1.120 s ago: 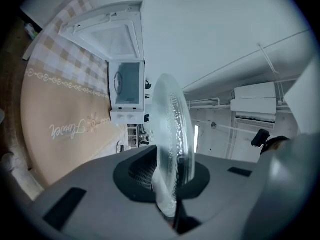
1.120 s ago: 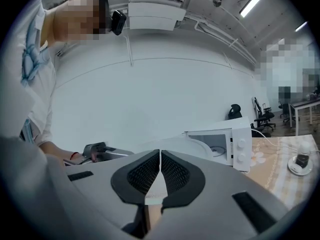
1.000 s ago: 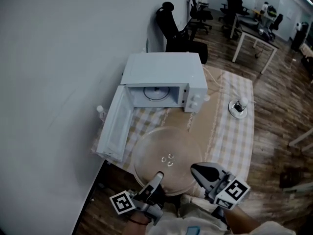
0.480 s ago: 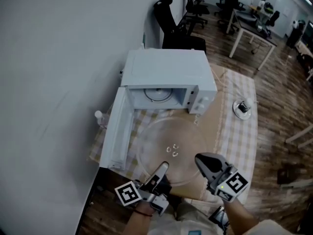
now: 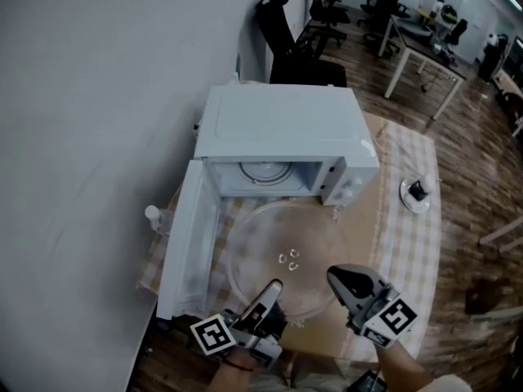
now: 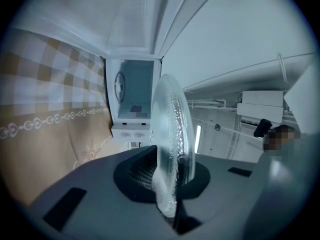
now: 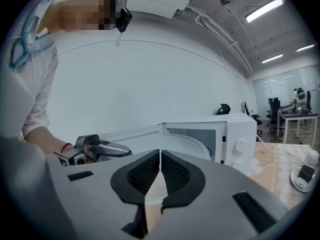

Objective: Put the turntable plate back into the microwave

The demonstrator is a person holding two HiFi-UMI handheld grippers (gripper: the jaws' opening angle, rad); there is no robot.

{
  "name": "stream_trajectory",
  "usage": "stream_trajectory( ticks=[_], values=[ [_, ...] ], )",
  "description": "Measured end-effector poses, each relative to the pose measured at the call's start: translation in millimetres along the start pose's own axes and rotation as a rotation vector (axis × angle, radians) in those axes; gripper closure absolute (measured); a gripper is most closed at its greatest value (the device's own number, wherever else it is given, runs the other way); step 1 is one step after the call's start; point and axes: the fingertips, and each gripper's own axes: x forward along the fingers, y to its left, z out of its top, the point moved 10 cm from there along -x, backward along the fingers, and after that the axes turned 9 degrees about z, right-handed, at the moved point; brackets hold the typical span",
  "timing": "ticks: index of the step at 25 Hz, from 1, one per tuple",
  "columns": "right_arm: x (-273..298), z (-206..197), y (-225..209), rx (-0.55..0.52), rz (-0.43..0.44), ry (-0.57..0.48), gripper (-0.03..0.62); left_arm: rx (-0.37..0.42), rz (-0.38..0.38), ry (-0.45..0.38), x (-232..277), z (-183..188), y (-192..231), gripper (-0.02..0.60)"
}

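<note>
microwave (image 5: 282, 129) cavity: open | door (image 5: 189, 239) (swung left) flanks approach

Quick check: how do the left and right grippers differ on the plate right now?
The left gripper has its jaws clamped on the rim of the glass turntable plate; the right gripper has its jaws shut with no rim between them. The left gripper meets the plate's near edge; the right gripper's tip lies at its near-right edge, contact unclear. Both point toward the open microwave.
</note>
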Motion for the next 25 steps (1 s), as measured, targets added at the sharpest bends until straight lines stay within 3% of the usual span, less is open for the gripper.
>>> stream_trajectory(
  ticks=[15,25],
  values=[
    [52,-27,-62,-0.111,0.106,0.013,0.56,0.009,-0.008,-0.068,45,41,50,0.555],
    [67,-33,-63,-0.342,0.147,0.184,0.559,0.023,-0.003,-0.088,66,59,69,0.554]
  ],
)
